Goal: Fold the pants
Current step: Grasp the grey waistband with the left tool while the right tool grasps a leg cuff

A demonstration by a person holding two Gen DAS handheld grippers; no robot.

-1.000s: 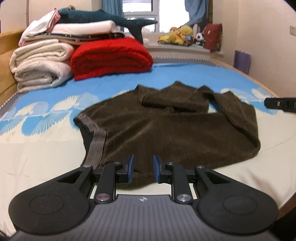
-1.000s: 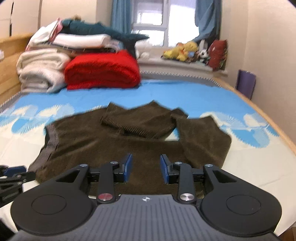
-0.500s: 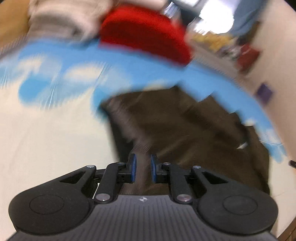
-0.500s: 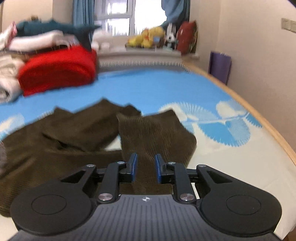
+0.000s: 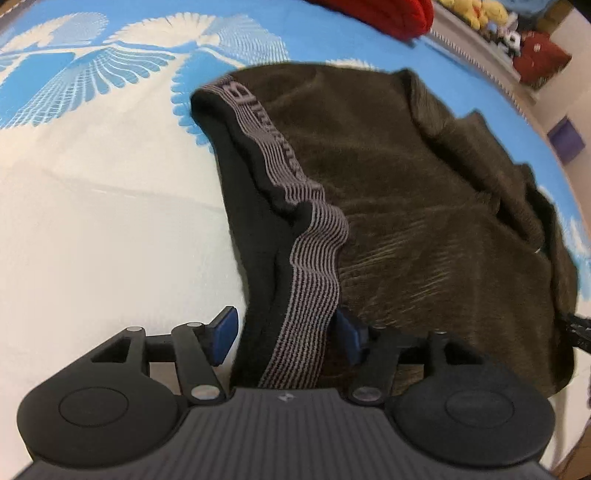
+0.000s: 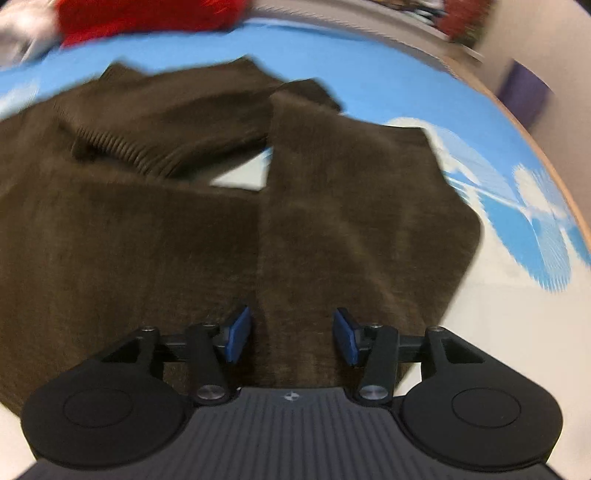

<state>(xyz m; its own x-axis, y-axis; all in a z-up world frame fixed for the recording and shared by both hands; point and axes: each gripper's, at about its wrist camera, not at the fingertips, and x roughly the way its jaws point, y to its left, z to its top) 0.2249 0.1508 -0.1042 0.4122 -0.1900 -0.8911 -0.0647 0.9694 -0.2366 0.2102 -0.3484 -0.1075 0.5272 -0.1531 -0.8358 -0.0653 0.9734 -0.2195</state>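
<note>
Brown pants (image 5: 424,206) lie spread on a bed (image 5: 92,229) with a blue-and-white sheet. The step looks like taking hold for a fold. The left tongs (image 5: 284,336) are spread, the striped waistband (image 5: 310,280) lying between their pads at lower centre. The right tongs (image 6: 290,334) are spread too, straddling a pant leg – next, both need to close, then lift together.

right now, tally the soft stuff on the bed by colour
brown: 1, the pants, waistband lying between the open left gripper
red: 1, the folded blanket
total: 2; the pale shape at the right wrist view's top left edge is too blurred to count
</note>
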